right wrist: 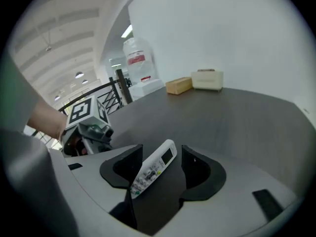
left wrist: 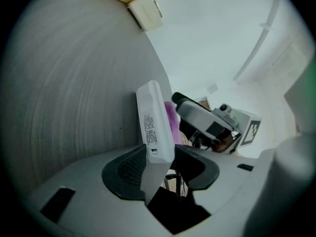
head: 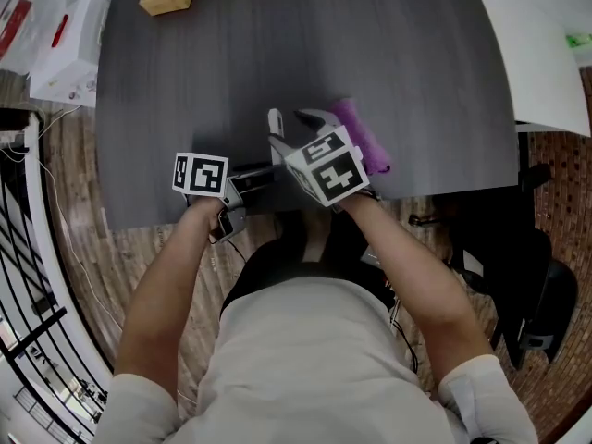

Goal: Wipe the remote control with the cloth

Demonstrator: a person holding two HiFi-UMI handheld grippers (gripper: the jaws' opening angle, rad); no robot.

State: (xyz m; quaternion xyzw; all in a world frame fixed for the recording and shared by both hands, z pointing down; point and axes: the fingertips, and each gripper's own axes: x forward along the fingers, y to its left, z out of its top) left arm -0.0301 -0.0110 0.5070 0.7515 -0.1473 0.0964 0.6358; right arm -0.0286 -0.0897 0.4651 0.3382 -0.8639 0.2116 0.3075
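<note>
Closest to the lens, the left gripper (left wrist: 160,154) has its two dark padded jaws closed on the lower end of the white remote control (left wrist: 154,115). The remote sticks out from them lengthwise, with its label side facing this camera. From the right gripper (right wrist: 162,154), the same remote shows its buttons and small screen and appears framed in the gap between that gripper's jaws. Those jaws are spread wide and press on nothing, and no cloth is in them. From the head camera looking down, both grippers sit close together over the near edge of the dark table (head: 388,44), the left one pointing across toward the right one. The purple cloth (head: 363,139) lies loose on the table just beside the right gripper, on its outer side, away from the remote. Its long axis runs slantwise from far left to near right. The right hand is plainly nearer to it, so the likely next move is for that open gripper to swing outward and take the cloth while the left presents the remote.
</note>
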